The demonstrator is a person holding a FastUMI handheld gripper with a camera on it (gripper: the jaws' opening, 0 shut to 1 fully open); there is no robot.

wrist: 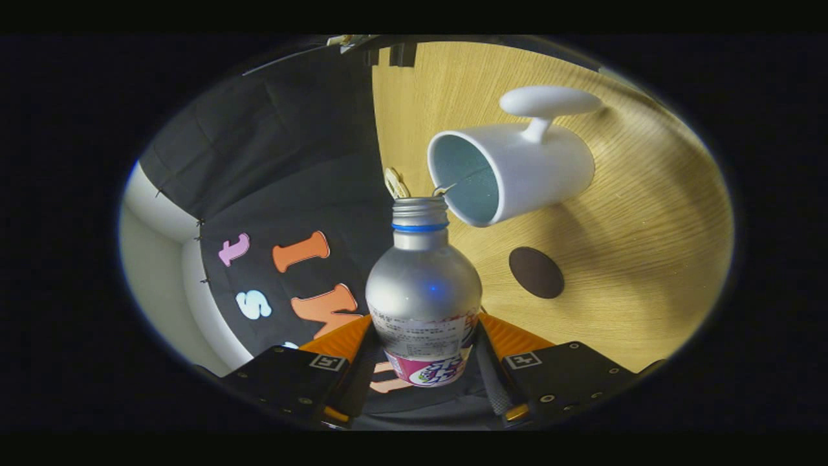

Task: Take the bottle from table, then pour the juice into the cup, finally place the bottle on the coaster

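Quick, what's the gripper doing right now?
Gripper: shut on the bottle, tilted so its open neck points at the cup.

Warm, fairly dim light falls on the wooden table (647,259), which darkens toward its far rim under strong fisheye bending. The cup (517,171) throws a soft shadow across the wood beside it — its inside reads dull. The bottle (424,291) just in front carries a small blue glint and mild blur.
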